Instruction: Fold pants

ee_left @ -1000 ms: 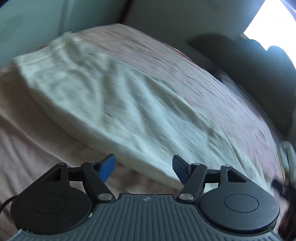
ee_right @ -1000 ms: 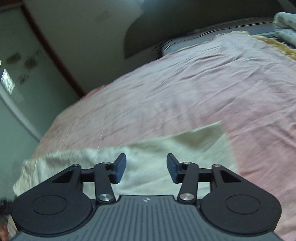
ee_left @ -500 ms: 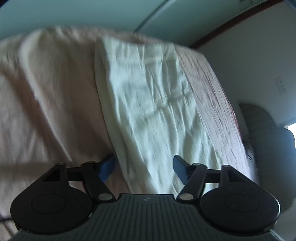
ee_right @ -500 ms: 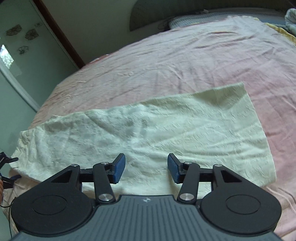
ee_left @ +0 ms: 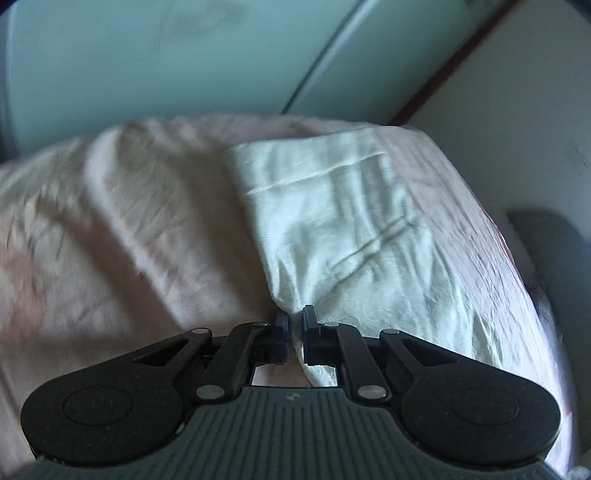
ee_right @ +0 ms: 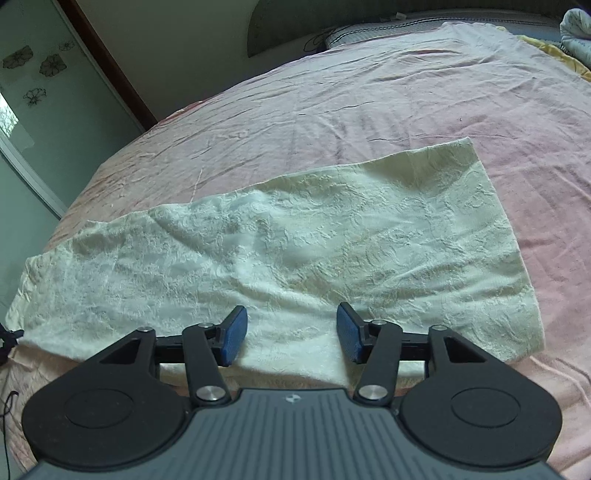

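The cream textured pants (ee_right: 295, 251) lie flat as a long band across the pink bed sheet (ee_right: 369, 96). In the left wrist view the pants (ee_left: 340, 221) run away from me, hem seam at the far end. My left gripper (ee_left: 294, 325) is shut on the near edge of the pants, cloth pinched between the pads. My right gripper (ee_right: 291, 334) is open and empty, hovering just over the near long edge of the pants, near the middle of the band.
The bed sheet (ee_left: 129, 229) is wrinkled and drops off at the left. A wardrobe with flower decals (ee_right: 33, 81) stands left. A dark headboard (ee_right: 314, 22) and pillow (ee_right: 406, 27) are at the far end. Bedding (ee_right: 576, 33) is piled far right.
My left gripper has closed on the pants' near edge; it was open half a second ago. My right gripper moved closer over the pants and stays open.
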The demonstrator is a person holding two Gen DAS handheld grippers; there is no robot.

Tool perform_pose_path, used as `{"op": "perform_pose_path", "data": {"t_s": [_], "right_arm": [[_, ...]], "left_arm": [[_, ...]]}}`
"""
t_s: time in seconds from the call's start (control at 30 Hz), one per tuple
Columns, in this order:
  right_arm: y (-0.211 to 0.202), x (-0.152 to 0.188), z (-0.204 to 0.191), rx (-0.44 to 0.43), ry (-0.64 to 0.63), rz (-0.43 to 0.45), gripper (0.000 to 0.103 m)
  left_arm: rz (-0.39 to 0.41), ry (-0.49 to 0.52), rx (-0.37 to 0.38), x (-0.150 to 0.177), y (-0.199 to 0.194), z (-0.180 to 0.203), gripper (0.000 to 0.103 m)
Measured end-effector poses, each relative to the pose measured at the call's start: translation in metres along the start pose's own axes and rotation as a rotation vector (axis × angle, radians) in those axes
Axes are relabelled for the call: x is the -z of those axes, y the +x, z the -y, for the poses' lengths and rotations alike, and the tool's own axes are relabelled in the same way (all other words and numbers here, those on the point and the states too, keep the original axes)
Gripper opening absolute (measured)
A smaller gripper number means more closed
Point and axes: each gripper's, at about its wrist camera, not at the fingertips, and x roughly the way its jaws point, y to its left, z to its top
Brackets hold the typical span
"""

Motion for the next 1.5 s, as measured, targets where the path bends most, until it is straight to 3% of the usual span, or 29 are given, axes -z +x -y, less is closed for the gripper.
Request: {"op": "perform_pose_path", "data": {"t_s": [0.07,0.17,0.23,0.33,0.43,0.5,0.53,0.57,0.6,0.8,0.93,1.03,1.07,1.17,1.2,1.23,1.3,1.4,1.5], "right_arm": [[0.0,0.0,-0.002,-0.005,0.002,0.003,0.064],[-0.001,0.003,-0.004,-0.019,0.007,0.015,0.071],[-0.001,0.004,-0.004,-0.026,0.019,0.023,0.072],[-0.001,0.004,0.0,-0.045,0.047,0.03,0.074],[-0.001,0.003,0.003,-0.063,0.078,0.037,0.077],[0.0,0.003,0.003,-0.064,0.087,0.038,0.077],[0.0,0.003,0.003,-0.063,0.09,0.038,0.077],[0.0,0.003,0.003,-0.063,0.093,0.038,0.077],[0.0,0.003,0.003,-0.063,0.096,0.037,0.077],[-0.001,0.003,0.0,-0.03,0.075,0.016,0.077],[-0.001,0.01,-0.003,-0.023,0.036,0.043,0.077],[-0.001,0.011,-0.006,-0.013,0.021,0.048,0.077],[-0.002,0.011,-0.006,-0.011,0.032,0.048,0.077],[-0.021,0.012,0.006,-0.012,0.176,0.112,0.077],[-0.033,0.017,0.016,-0.043,0.253,0.158,0.077],[-0.044,0.023,0.025,-0.085,0.324,0.206,0.077],[-0.061,0.039,0.044,-0.138,0.444,0.268,0.077],[-0.074,0.061,0.063,-0.089,0.571,0.295,0.079],[-0.077,0.075,0.076,-0.035,0.635,0.326,0.078]], "left_arm": [[-0.016,-0.032,0.042,-0.005,-0.002,-0.002,0.025],[-0.011,-0.154,0.048,-0.021,-0.004,-0.02,0.039],[0.029,-0.23,0.081,-0.033,-0.007,-0.037,0.065],[0.05,-0.301,0.084,-0.051,0.004,-0.048,0.072],[0.007,-0.341,0.097,-0.063,0.019,-0.049,0.072],[0.029,-0.29,0.103,-0.066,0.022,-0.044,0.067],[0.045,-0.265,0.092,-0.068,0.023,-0.04,0.038],[0.045,-0.229,0.057,-0.069,0.025,-0.035,0.021],[0.033,-0.191,0.023,-0.072,0.027,-0.031,0.019],[0.03,-0.078,0.01,-0.082,0.008,-0.024,0.02],[-0.002,-0.047,-0.036,-0.079,0.026,-0.025,0.02],[0.035,0.008,-0.059,-0.074,0.022,-0.013,0.02],[0.032,0.019,-0.047,-0.074,0.02,-0.011,0.028],[0.018,0.018,-0.031,-0.073,0.01,-0.01,0.046],[0.025,0.025,-0.03,-0.073,0.003,-0.01,0.058],[0.052,0.045,-0.032,-0.07,-0.007,-0.008,0.061],[0.118,0.123,-0.052,-0.064,-0.021,-0.001,0.061],[0.183,0.211,-0.034,-0.048,-0.037,0.017,0.061],[0.185,0.281,0.03,-0.03,-0.049,0.042,0.061]]}}
